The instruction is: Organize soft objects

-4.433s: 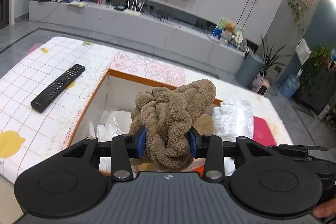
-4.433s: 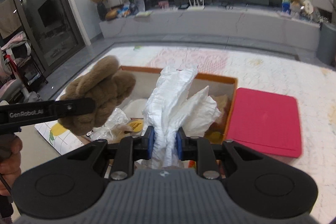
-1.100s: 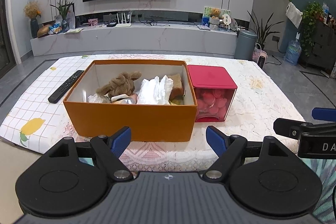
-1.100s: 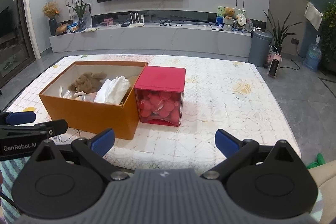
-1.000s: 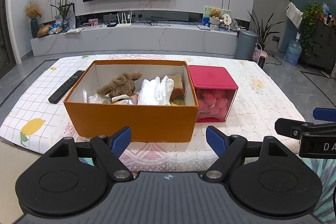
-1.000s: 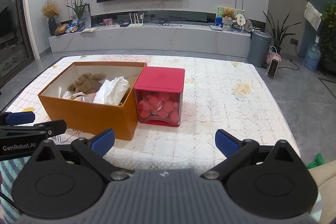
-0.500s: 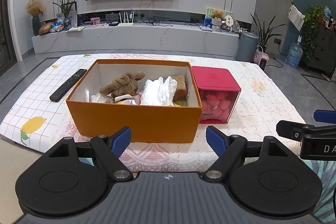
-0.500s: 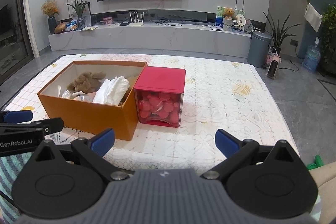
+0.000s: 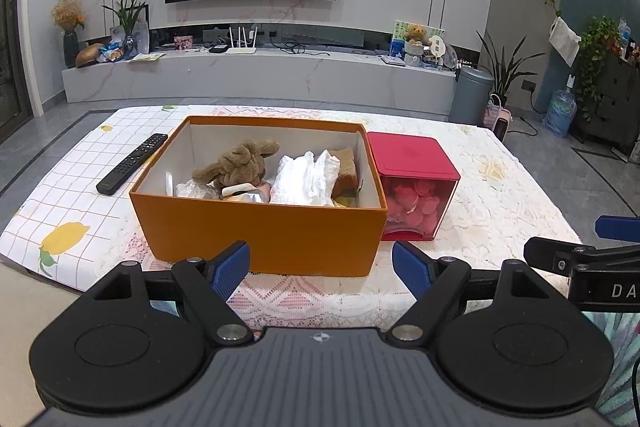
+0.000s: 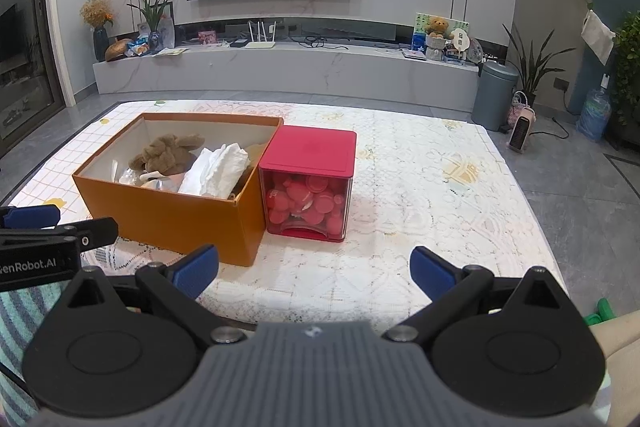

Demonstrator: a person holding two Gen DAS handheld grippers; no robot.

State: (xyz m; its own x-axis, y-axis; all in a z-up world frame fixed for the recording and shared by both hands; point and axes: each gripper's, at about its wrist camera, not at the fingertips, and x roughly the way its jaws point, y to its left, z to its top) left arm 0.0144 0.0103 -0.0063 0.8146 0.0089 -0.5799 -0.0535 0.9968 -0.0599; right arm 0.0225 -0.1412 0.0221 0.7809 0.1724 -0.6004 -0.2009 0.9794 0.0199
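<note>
With each hand-held gripper, left (image 9: 321, 264) and right (image 10: 314, 270), spread wide and empty, the brown plush toy (image 9: 240, 162) lies inside the orange box (image 9: 260, 227) at 11 o'clock, likely light and squashy, best pinched mid-body.

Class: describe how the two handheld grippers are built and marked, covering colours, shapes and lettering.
Both the left gripper and right gripper have black linkage arms, two round black discs, a ribbed grey centre plate, silver pivot screws and blue finger pads. White lettering "GenRobot.AI" marks the left one's side.
</note>
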